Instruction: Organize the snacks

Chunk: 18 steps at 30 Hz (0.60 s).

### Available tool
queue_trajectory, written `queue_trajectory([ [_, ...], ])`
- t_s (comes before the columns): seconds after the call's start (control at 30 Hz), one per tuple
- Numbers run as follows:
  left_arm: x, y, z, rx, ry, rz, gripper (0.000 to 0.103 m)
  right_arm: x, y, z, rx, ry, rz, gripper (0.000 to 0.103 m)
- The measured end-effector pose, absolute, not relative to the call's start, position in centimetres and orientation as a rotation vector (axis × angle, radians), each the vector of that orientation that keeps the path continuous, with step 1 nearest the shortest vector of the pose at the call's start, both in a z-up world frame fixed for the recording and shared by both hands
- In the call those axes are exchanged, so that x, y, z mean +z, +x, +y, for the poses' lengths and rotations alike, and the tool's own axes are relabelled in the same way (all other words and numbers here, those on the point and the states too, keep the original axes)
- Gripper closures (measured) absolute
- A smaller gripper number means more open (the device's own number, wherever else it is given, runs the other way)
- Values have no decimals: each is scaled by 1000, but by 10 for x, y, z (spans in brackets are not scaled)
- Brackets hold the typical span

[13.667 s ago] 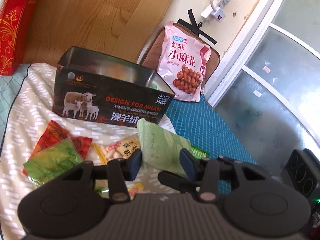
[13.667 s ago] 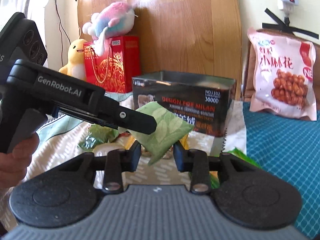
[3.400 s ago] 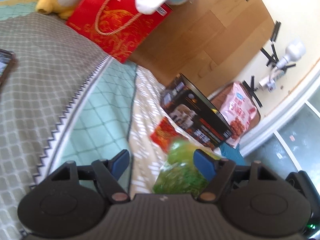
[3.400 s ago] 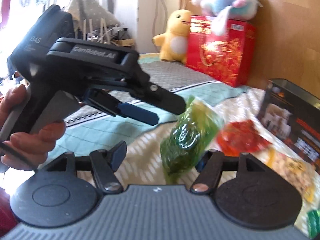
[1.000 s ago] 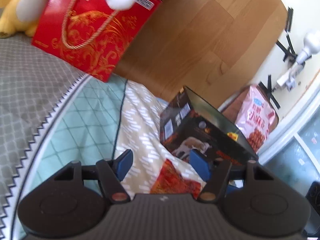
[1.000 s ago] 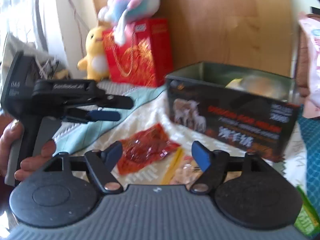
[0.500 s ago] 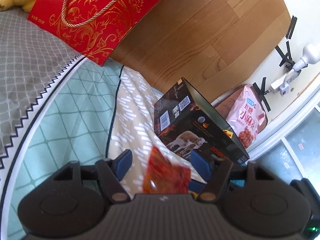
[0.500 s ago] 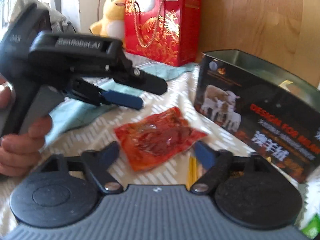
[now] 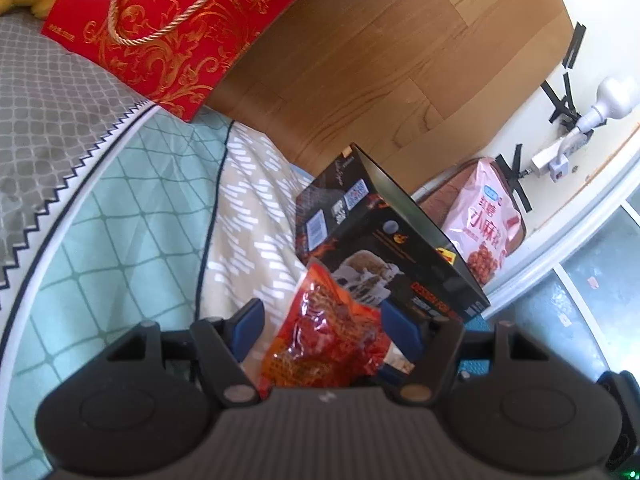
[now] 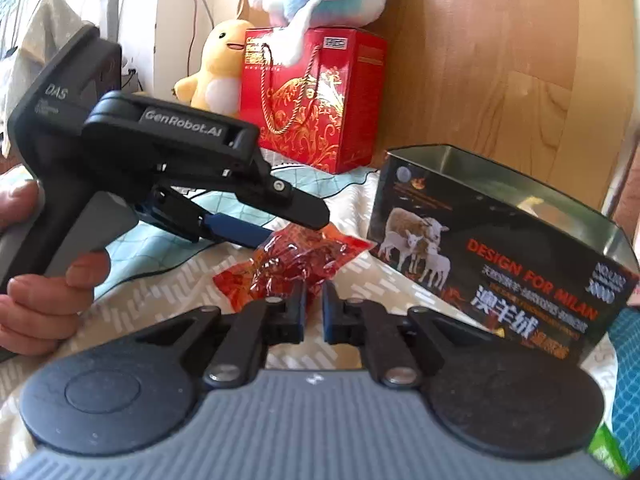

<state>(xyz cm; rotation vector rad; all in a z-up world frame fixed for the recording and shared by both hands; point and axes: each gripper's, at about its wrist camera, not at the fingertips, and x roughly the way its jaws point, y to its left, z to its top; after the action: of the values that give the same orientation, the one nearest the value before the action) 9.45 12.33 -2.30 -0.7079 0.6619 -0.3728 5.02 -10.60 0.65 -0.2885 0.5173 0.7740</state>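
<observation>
Right tool point(image 10: 314, 300) – crinkled, glossy red snack packet point(image 10: 292, 258)

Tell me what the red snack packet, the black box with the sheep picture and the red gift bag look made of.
Red snack packet: glossy, partly see-through plastic film, crinkled with glints.
Black box: probably printed tin; its open inside shines silvery.
Red gift bag: looks like stiff coated paper or card, with gold print and rope handle.

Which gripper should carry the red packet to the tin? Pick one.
Right. The right gripper has just closed on the red packet beside the tin; the left gripper straddles it with open jaws.
</observation>
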Motion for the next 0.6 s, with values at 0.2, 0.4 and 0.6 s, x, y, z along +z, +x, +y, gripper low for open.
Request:
queue_trajectory([
  [0.2,-21,94,116,-410,-676,669,34,14,37,-115,818,-238,514,93],
  [0.4,-22,95,115,-414,-674,675,34,21,18,-125,913,-170,516,88],
  [0.6,-23,96,114,-417,-666,683,34,10,46,-121,901,-1,665,73],
])
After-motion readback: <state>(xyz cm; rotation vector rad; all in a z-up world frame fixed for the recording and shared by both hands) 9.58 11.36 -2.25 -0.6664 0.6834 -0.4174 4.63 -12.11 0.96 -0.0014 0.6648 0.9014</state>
